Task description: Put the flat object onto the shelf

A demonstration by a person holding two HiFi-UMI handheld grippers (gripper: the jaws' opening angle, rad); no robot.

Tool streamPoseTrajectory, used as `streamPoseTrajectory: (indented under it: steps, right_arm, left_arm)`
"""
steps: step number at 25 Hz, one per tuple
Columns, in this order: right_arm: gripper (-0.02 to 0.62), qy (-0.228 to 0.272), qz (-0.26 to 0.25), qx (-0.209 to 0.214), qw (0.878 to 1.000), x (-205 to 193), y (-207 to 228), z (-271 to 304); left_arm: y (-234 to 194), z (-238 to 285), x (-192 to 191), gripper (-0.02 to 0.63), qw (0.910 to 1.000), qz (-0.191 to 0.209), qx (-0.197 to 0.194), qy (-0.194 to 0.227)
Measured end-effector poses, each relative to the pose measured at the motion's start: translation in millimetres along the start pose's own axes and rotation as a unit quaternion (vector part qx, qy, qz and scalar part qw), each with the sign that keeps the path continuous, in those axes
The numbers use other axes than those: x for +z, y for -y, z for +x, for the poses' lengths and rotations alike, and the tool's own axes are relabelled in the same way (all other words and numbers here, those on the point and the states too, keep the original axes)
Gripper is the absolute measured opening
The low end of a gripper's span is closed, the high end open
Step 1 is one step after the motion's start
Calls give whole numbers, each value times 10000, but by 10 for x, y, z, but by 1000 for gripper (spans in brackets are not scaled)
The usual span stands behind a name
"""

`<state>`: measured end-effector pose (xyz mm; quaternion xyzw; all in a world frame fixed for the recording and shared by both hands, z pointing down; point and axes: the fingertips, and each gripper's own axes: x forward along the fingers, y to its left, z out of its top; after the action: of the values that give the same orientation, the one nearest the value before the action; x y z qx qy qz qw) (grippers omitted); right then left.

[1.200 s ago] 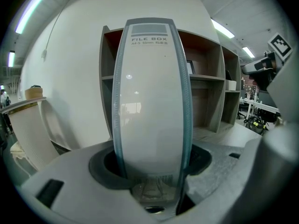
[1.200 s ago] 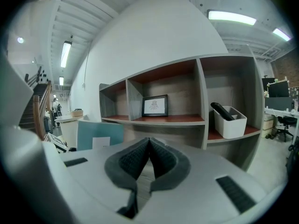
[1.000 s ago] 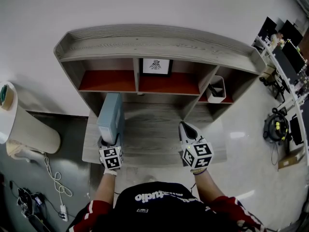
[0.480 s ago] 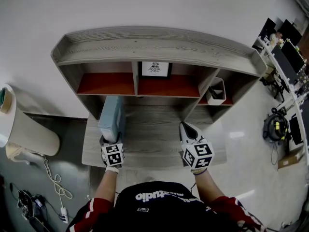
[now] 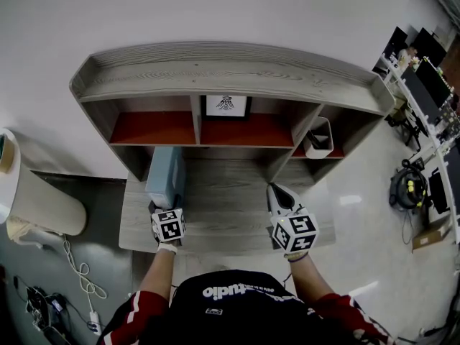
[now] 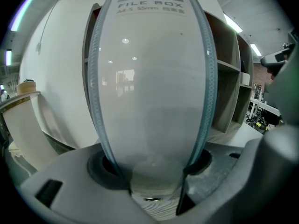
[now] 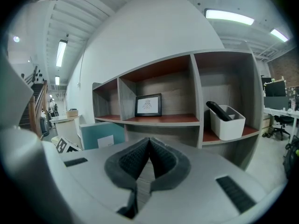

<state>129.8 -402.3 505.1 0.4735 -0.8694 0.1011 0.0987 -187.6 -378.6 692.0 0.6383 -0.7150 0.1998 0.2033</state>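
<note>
A flat light-blue file box (image 5: 164, 175) stands on edge over the left side of the grey desk top (image 5: 223, 203), just in front of the wooden shelf unit (image 5: 230, 67). My left gripper (image 5: 167, 208) is shut on the box's near end. In the left gripper view the file box (image 6: 152, 78) fills the frame between the left gripper's (image 6: 152, 171) jaws. My right gripper (image 5: 280, 196) hovers over the desk's right side. It is shut and empty, as the right gripper (image 7: 148, 146) view shows with its pads meeting. The file box (image 7: 100, 136) appears there at left.
The shelf holds a framed picture (image 5: 225, 105) in the middle compartment and a white bin (image 5: 318, 135) with a dark object at right; the left red-floored compartment (image 5: 147, 128) holds nothing. A cream rounded piece of furniture (image 5: 36, 192) and floor cables (image 5: 79, 264) lie left.
The left gripper has carried the file box slightly lower and a little farther toward the shelf. The right gripper has stayed put.
</note>
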Motion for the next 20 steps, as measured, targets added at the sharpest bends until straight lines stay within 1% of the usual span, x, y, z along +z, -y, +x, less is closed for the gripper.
streamPoseTrajectory:
  steps: [8, 20]
  right_arm:
    - [0, 0, -5, -58, 10000, 5, 89, -23]
    - [0, -87, 47, -178, 9998, -67, 235, -86]
  left_arm:
    - [53, 165, 37, 275, 10000, -41, 28, -57]
    - [90, 387, 29, 275, 9999, 24, 51, -148]
